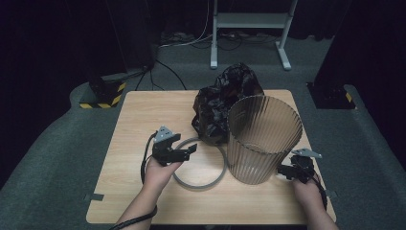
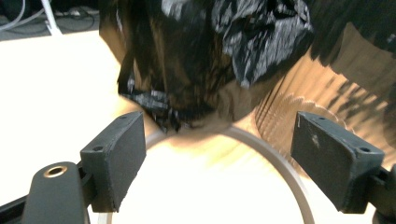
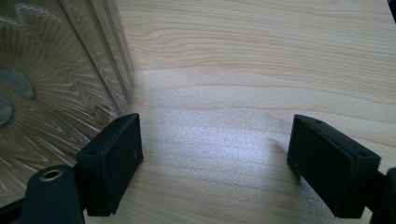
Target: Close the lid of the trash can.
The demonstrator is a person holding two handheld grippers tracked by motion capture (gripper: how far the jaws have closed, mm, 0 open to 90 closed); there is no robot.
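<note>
Evidently the left gripper point(image 1: 189, 151), jaws wide and empty, hovers over the grey ring point(image 1: 200, 163) beside the ribbed bin point(image 1: 262, 139), facing the black bag point(image 1: 221, 104) behind it. The right gripper point(image 1: 283, 172), also open and empty, waits at the bin's base, probably ready to steady it.

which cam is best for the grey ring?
High view: the ring lies flat on the table, nearly its whole outline visible left of the bin. Left gripper view shows a blurred arc between the jaws. Right gripper view gives no clear ring.
</note>
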